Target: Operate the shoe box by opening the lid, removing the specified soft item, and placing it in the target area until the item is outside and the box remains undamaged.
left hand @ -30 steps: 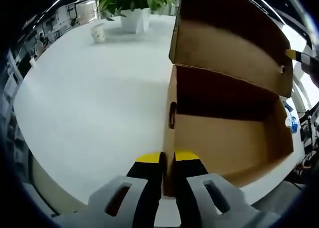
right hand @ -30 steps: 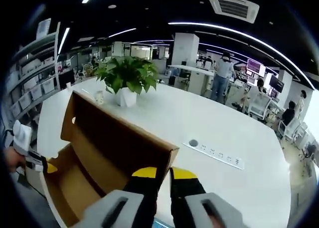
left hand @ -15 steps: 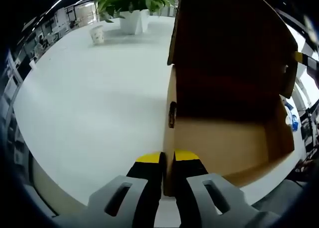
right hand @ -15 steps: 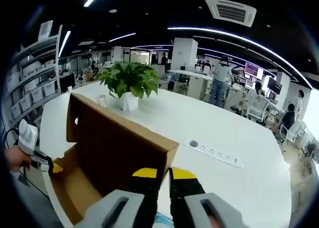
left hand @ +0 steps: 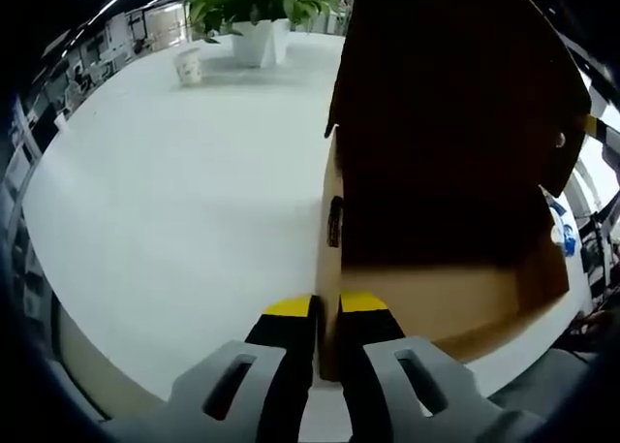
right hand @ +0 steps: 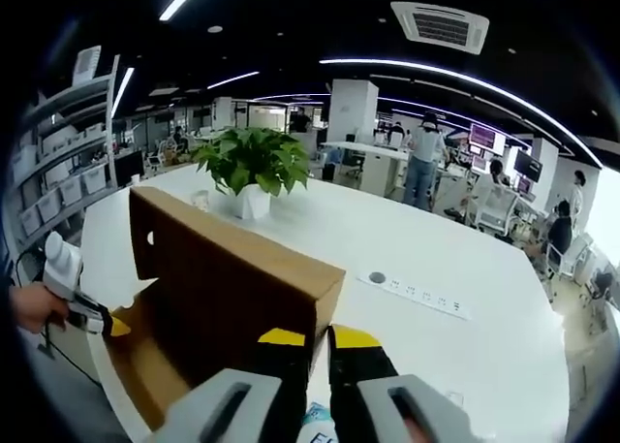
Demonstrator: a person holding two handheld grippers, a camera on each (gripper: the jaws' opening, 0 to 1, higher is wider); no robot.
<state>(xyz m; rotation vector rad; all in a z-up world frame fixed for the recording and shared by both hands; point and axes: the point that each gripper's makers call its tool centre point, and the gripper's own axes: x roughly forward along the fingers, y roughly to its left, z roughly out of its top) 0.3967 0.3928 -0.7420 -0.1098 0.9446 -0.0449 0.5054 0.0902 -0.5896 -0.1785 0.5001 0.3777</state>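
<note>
The cardboard shoe box (left hand: 436, 298) fills the right half of the left gripper view, standing on the white table (left hand: 184, 210), its interior mostly in shadow under the lid (left hand: 455, 84), which leans over it from the upper right. The left gripper (left hand: 325, 312) at bottom centre has its yellow-tipped fingers (left hand: 289, 309) pinching the near side wall of the box between them. In the right gripper view the lid (right hand: 232, 268) runs from centre left to the middle, and the right gripper (right hand: 318, 344) at bottom centre pinches its corner edge. At the far left a hand (right hand: 34, 307) holds the left gripper (right hand: 102, 322). Behind stand a potted plant (right hand: 250, 172), a paper cup (left hand: 189, 65) and a power strip (right hand: 417, 296) on the table.
</note>
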